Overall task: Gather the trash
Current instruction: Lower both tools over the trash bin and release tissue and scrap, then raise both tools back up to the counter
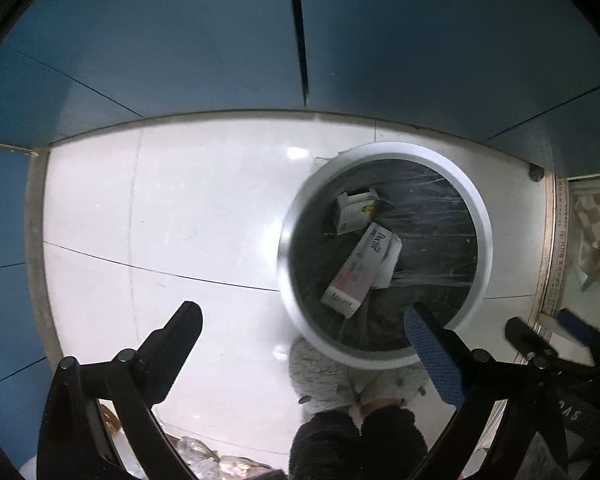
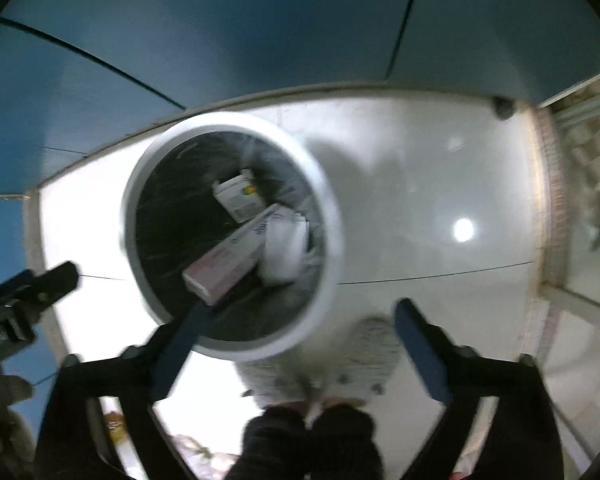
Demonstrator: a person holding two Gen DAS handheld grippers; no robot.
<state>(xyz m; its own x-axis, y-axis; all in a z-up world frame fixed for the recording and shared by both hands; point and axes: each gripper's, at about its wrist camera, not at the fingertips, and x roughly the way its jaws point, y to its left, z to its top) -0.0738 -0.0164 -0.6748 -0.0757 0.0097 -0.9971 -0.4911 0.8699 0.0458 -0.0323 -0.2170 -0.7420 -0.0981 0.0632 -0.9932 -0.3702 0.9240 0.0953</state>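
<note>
Grippers, left (image 1: 300,344) and right (image 2: 300,344), spread, empty above bin (image 1: 485,224). Boxes (image 1: 360,268) inside. Blurred view: rim knock may tip it.

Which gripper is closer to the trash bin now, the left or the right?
Hard to call; both are close. The left gripper has one finger over the trash bin rim and one over the floor. The right gripper straddles the near rim similarly. Both are open and empty.

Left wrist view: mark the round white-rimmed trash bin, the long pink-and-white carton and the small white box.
Round white-rimmed trash bin (image 1: 485,224), left wrist view, right rim.
Long pink-and-white carton (image 1: 360,268), left wrist view, middle of its top face.
Small white box (image 1: 354,213), left wrist view, its face.
</note>
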